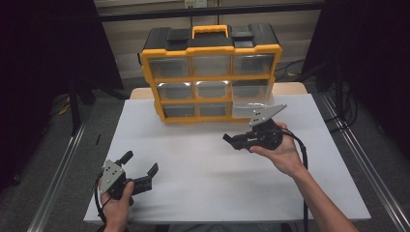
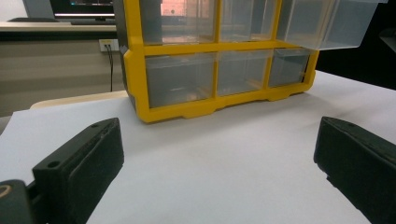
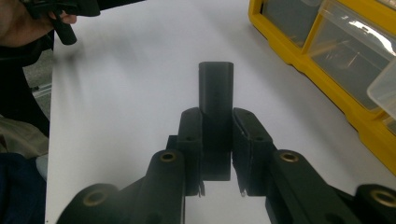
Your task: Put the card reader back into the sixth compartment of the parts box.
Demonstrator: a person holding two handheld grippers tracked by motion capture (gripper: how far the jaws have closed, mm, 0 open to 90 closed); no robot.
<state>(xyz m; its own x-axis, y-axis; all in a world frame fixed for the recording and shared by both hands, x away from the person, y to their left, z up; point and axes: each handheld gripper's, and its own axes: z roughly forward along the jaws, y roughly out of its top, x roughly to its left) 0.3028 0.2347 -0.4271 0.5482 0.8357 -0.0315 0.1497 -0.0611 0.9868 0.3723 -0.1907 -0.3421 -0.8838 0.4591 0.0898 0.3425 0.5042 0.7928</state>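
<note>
Low at the table's [image 1: 203,159] near left corner, the left hand [image 1: 117,203] holds the left gripper [image 1: 141,170], jaws spread wide and empty, aimed at the organizer [image 1: 211,72]. Right of centre, the right hand [image 1: 282,152] cups the right gripper [image 1: 231,139], pointing left, jaws clamped on a black block [image 3: 215,100]. One drawer [image 2: 327,23] juts out.

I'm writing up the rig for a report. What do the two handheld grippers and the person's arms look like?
Both the left gripper and the right gripper are black, with two blocky jaws, a grey three-cornered plate with small holes on top and a black cable trailing back. The right gripper's linkage shows brass-coloured pivot pins. The forearms are bare, with no sleeves or gloves.
</note>
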